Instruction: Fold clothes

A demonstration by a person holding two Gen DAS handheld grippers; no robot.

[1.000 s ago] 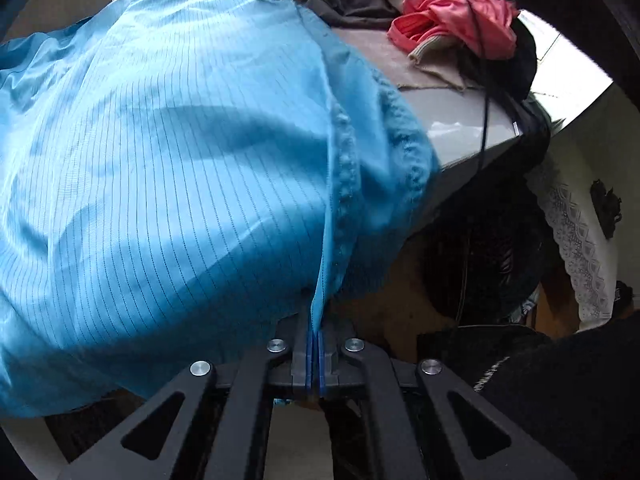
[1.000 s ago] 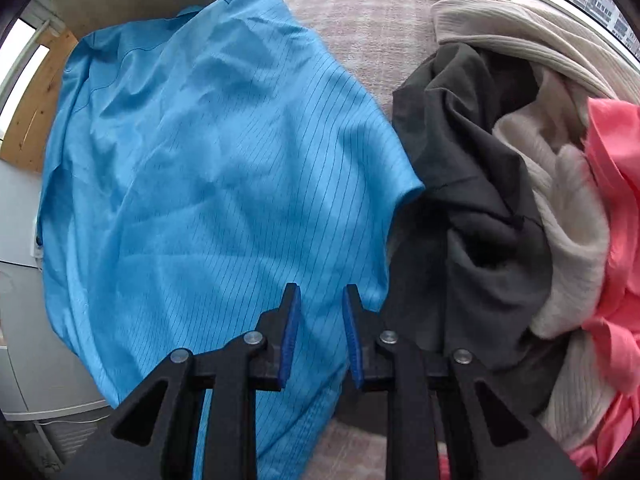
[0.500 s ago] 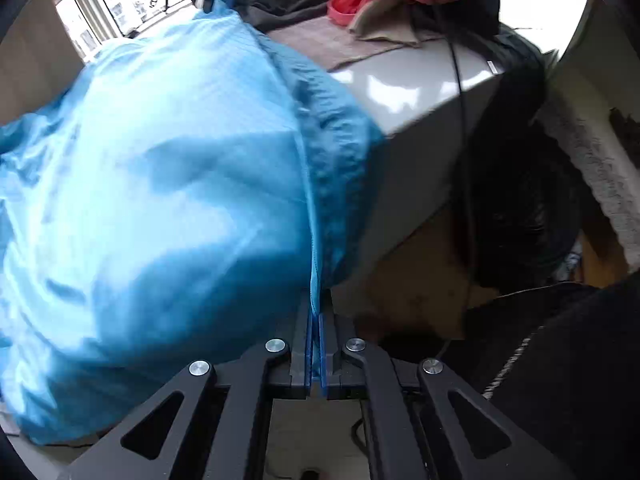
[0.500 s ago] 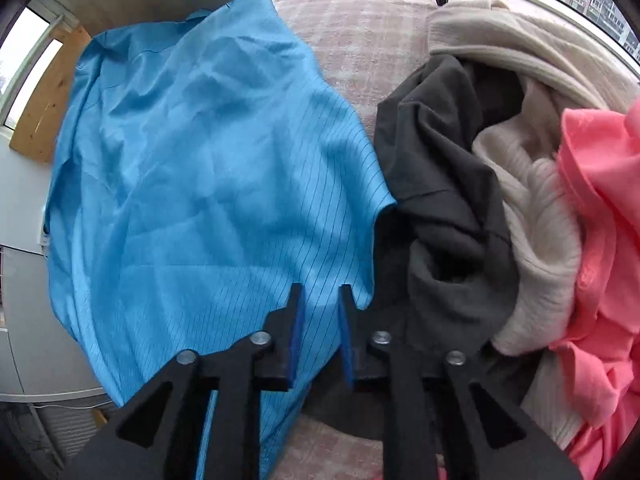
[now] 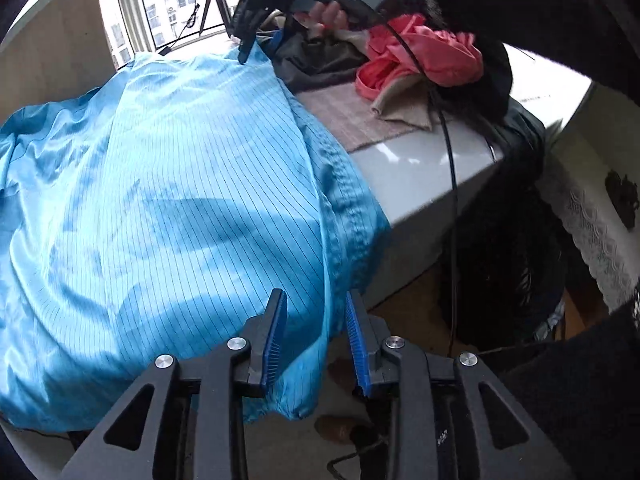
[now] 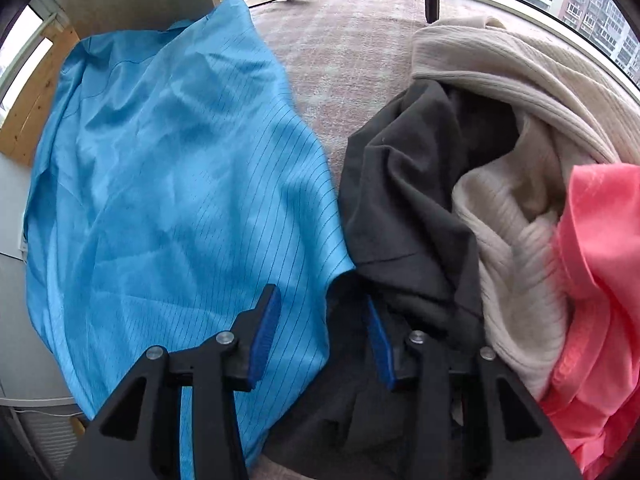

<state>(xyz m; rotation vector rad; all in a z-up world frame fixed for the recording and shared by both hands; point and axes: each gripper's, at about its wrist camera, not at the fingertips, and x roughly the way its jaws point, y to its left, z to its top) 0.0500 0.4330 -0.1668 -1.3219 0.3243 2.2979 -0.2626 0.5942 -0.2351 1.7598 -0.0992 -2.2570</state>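
A light blue pinstriped garment [image 5: 172, 200] lies spread over the table, its near hem hanging off the front edge. My left gripper [image 5: 316, 320] is open, its blue pads on either side of that hem edge. My right gripper [image 6: 320, 320] is open above the garment's far corner [image 6: 336, 276], where it meets a dark grey garment [image 6: 404, 216]. The blue garment fills the left of the right wrist view [image 6: 160, 200]. The right gripper also shows at the top of the left wrist view [image 5: 260, 36].
A pile of clothes sits to the right: dark grey, a beige knit sweater [image 6: 516, 184] and pink cloth [image 6: 600, 280]. A brown mat [image 6: 340, 40] covers the white table [image 5: 420, 176]. A black cable [image 5: 452, 200] hangs past the table edge. A wooden board [image 6: 36, 92] is at the left.
My left gripper has opened and let go of the blue hem it was pinching. My right gripper has opened wider near the garment's corner. The blue garment has settled flatter.
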